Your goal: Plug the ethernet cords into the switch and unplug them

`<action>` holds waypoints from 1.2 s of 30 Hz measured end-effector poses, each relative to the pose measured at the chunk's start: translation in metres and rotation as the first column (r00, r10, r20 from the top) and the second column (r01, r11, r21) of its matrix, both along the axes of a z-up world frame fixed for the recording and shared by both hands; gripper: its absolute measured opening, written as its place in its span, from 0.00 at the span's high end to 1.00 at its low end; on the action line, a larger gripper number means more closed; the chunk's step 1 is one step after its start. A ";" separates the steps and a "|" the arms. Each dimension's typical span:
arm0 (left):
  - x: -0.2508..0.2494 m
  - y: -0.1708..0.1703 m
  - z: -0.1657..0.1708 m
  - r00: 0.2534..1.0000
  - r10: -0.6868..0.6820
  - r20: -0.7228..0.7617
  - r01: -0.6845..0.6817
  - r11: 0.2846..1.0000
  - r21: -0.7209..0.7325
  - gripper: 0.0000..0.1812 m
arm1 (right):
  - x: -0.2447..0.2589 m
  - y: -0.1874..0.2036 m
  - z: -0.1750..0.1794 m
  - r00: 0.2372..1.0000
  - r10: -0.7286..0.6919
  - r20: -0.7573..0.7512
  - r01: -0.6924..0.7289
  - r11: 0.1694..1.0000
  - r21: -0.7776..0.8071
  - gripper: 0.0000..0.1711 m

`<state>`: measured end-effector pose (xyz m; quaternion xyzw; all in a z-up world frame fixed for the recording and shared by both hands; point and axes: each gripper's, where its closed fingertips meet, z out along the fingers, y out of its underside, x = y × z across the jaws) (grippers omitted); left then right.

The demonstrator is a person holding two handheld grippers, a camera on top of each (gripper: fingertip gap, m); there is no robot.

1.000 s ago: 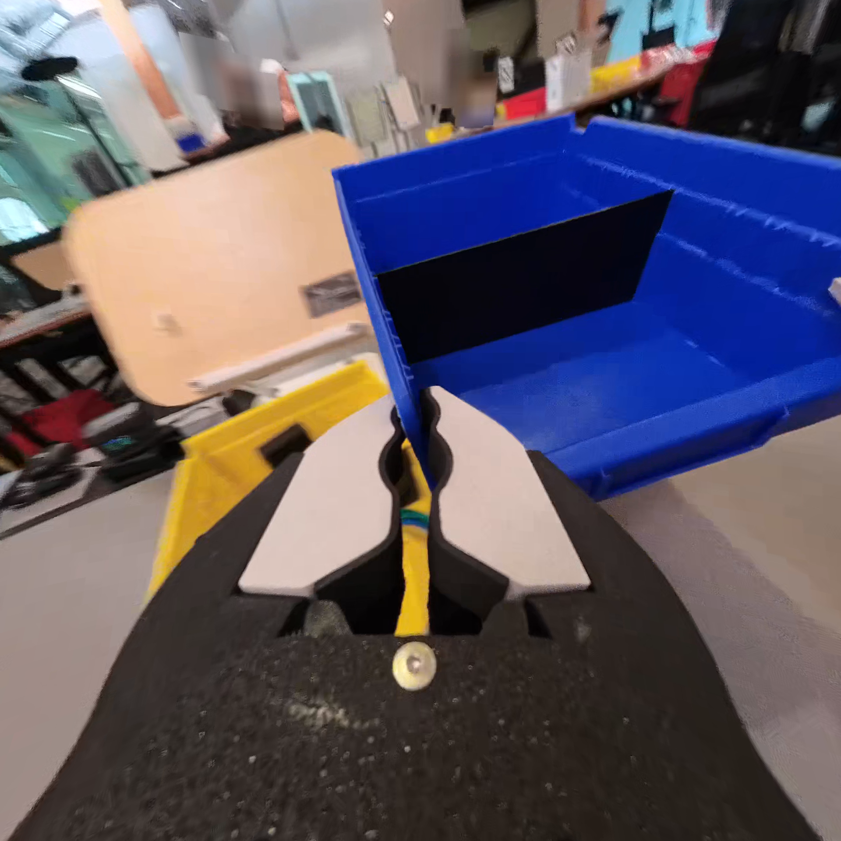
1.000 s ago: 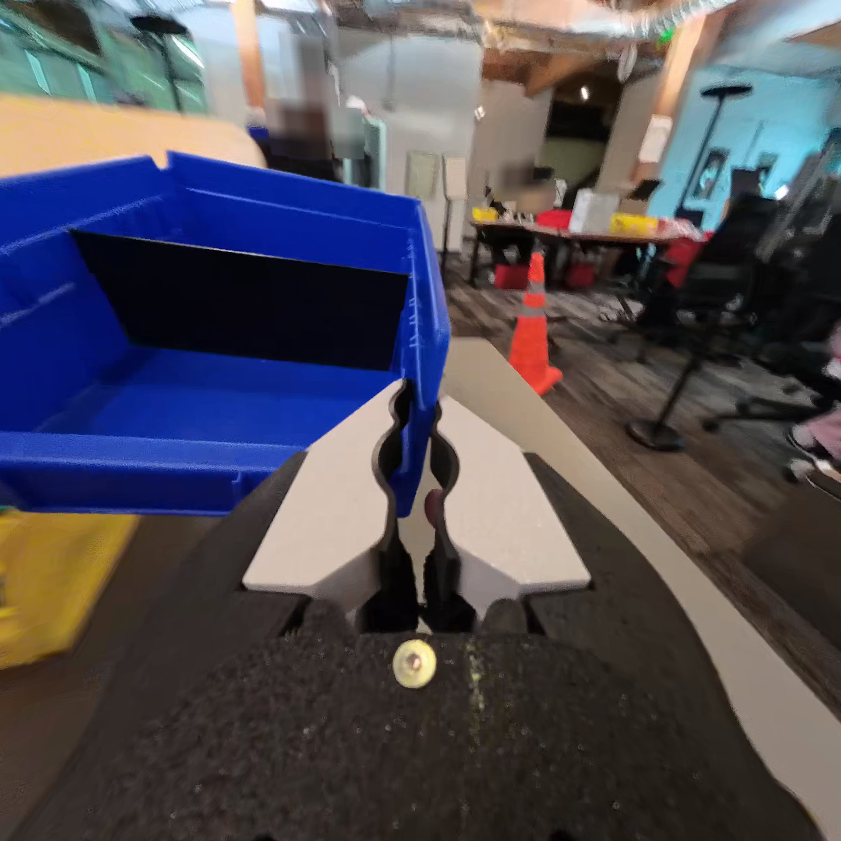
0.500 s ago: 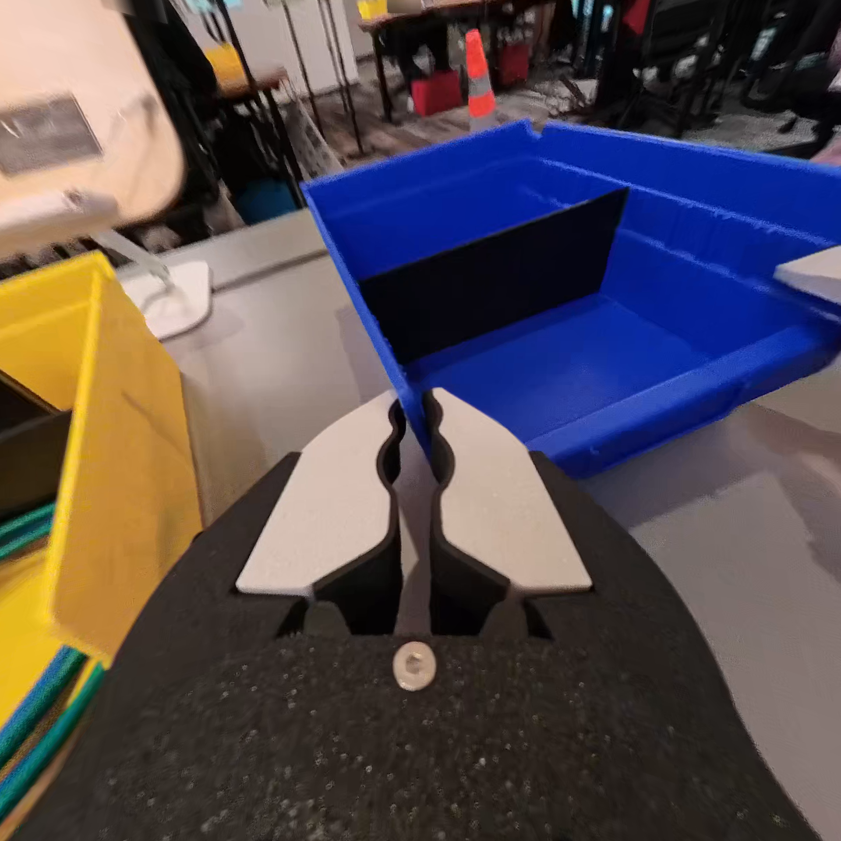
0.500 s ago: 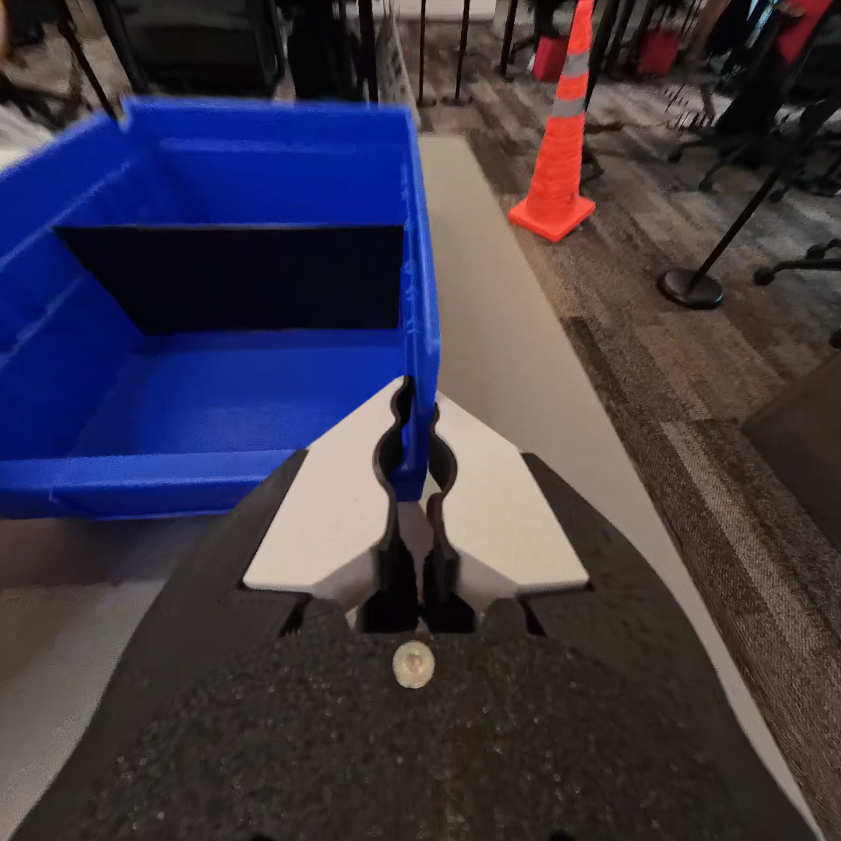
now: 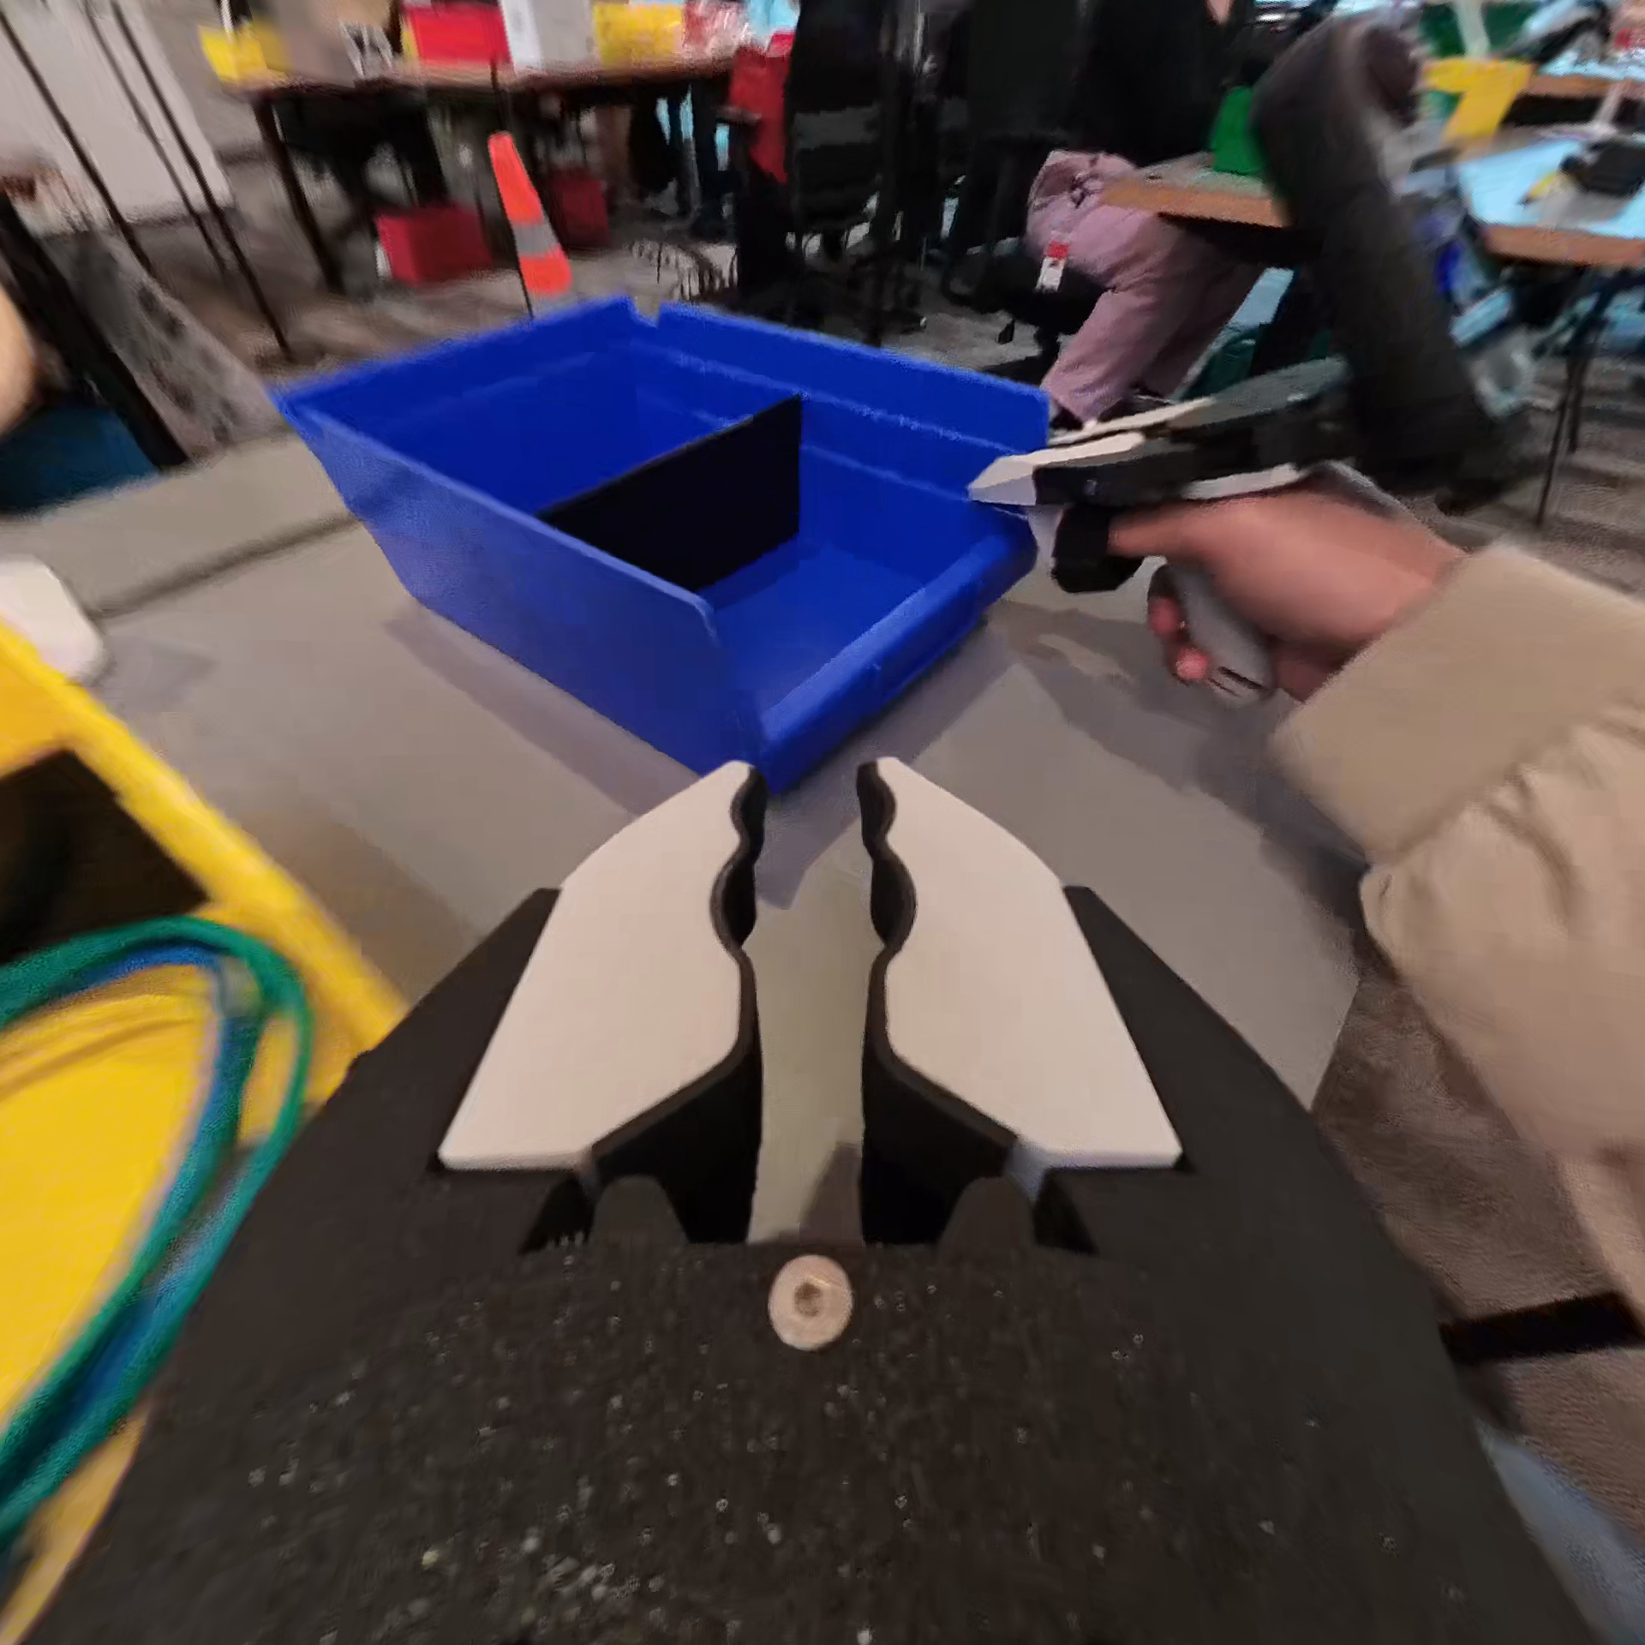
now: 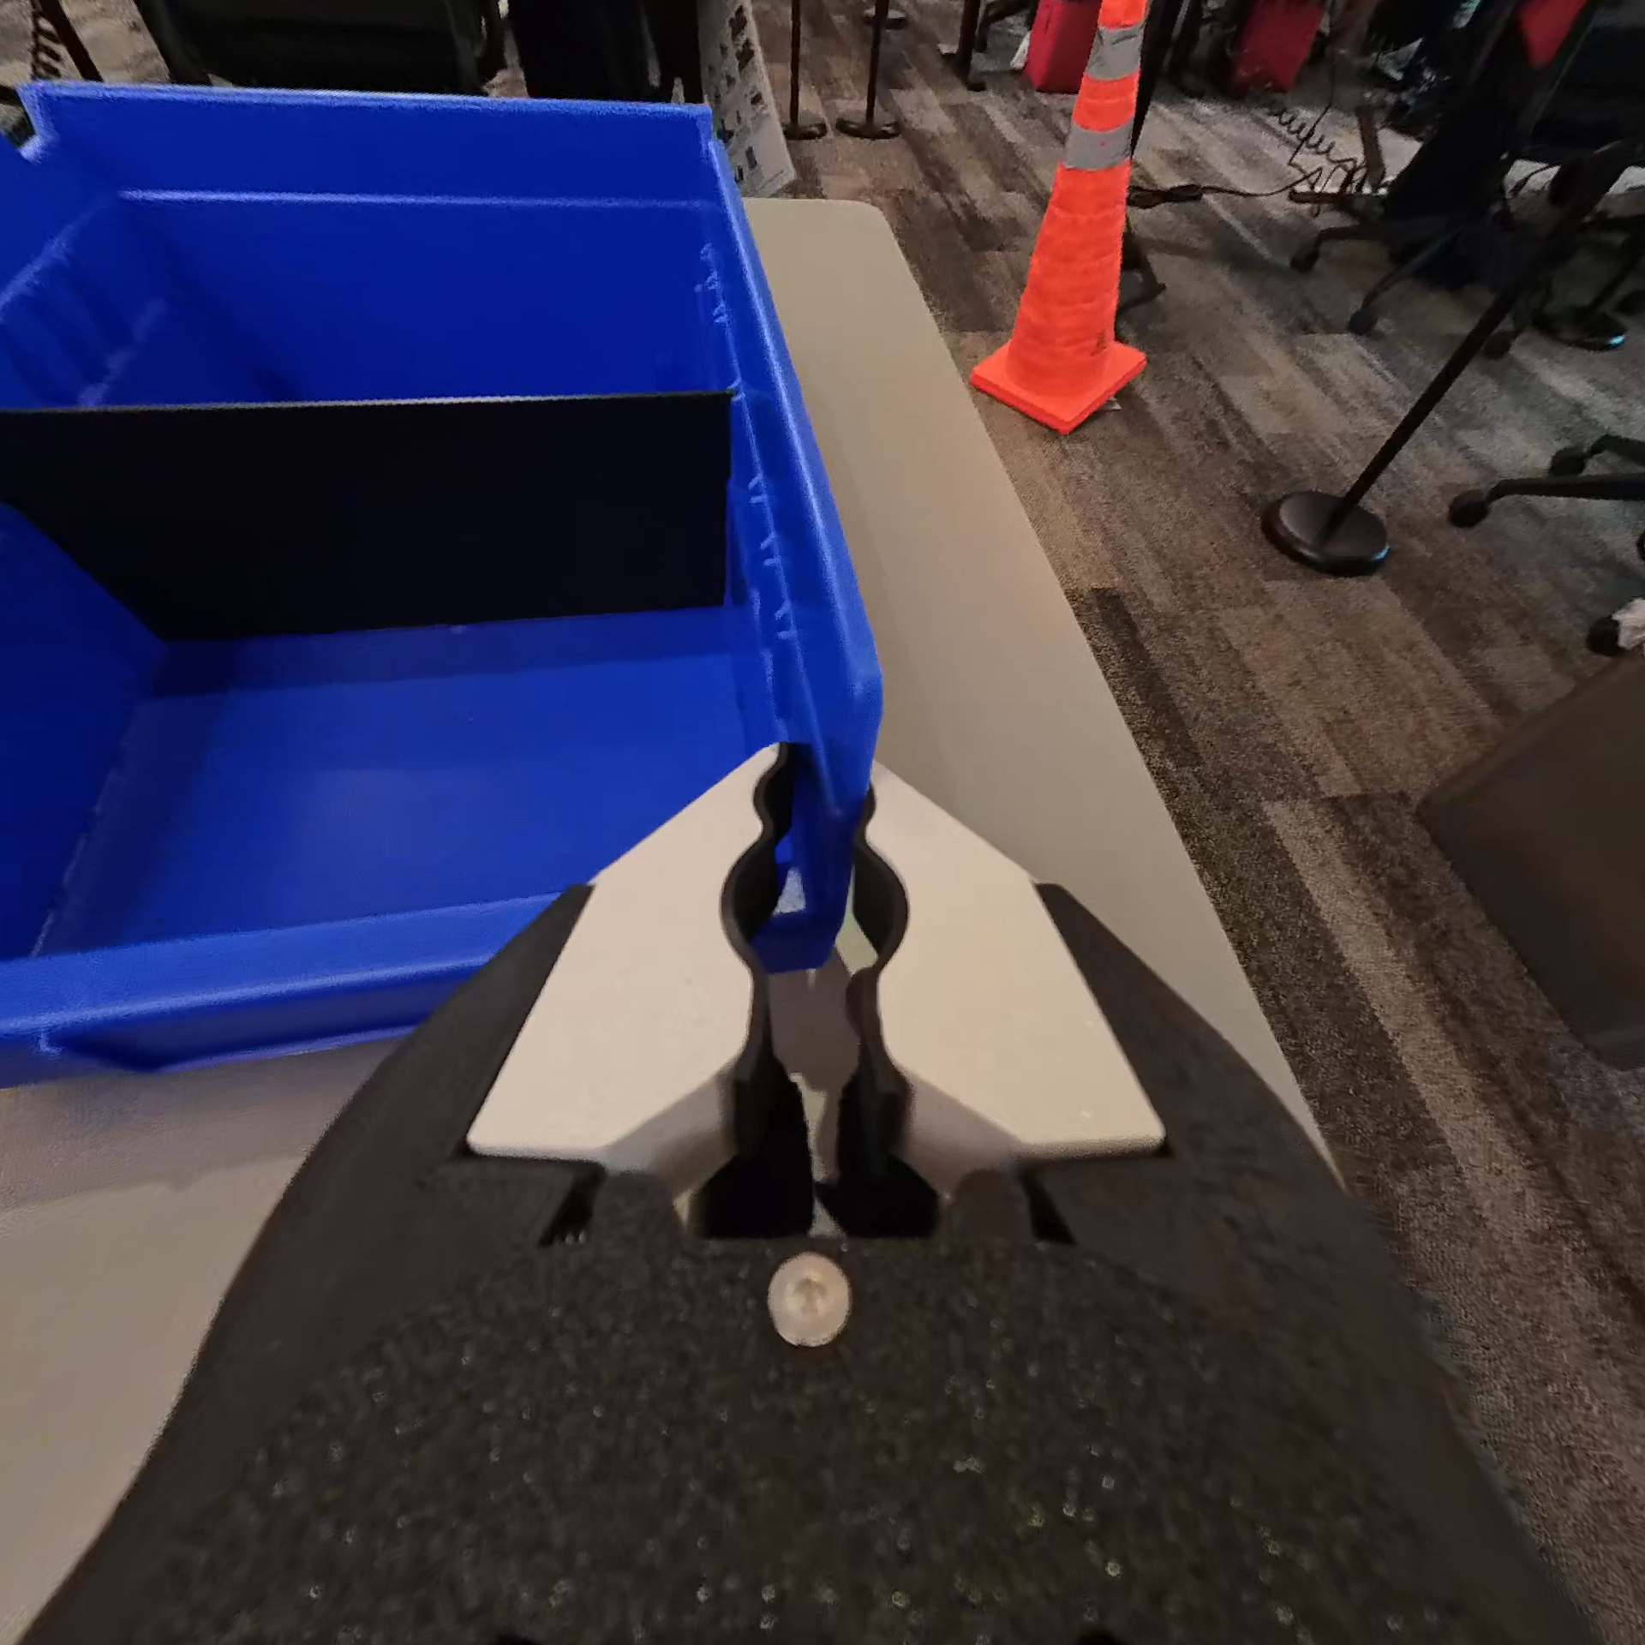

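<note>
Cords (image 5: 222,1050) lie left of open jaws.

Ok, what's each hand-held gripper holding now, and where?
Right hand-held gripper clamps the blue bin by its right side wall. Left hand-held gripper is open, empty.

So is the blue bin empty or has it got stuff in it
Empty, as far as shown. The blue bin shows bare floor in front of its black divider; the back section's floor is partly hidden. The cables sit in the yellow bin.

The blue bin (image 6: 374,294) is smooth, slightly glossy plastic with a matt black divider (image 6: 374,507). The table (image 5: 427,757) is matt grey; the floor (image 6: 1335,712) is rough woven carpet.
</note>
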<state>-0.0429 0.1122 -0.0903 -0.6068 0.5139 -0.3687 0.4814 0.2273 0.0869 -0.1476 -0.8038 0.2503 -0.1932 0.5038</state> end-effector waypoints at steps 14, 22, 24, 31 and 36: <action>-0.207 0.190 -0.034 0.870 0.473 -0.141 -0.480 0.877 -0.022 0.77 | -0.205 0.081 0.109 0.924 0.356 0.137 -0.381 0.880 0.284 0.80; -0.205 0.205 -0.037 0.825 0.550 -0.129 -0.551 0.834 0.029 0.92 | -0.303 0.149 0.020 0.890 0.451 -0.069 -0.430 0.880 0.203 0.80; -0.206 0.206 -0.037 0.828 0.545 -0.130 -0.547 0.837 0.023 0.94 | -0.293 0.156 0.006 0.931 0.364 -0.024 -0.360 0.927 0.108 0.87; -0.218 0.228 -0.030 0.813 0.571 -0.115 -0.566 0.821 0.077 0.97 | -0.314 0.163 0.011 0.973 0.231 0.008 -0.231 0.970 0.078 0.99; -0.280 0.266 -0.013 0.795 0.601 -0.075 -0.594 0.798 0.099 0.98 | -0.379 0.196 0.025 0.966 0.256 0.035 -0.258 0.959 0.121 0.98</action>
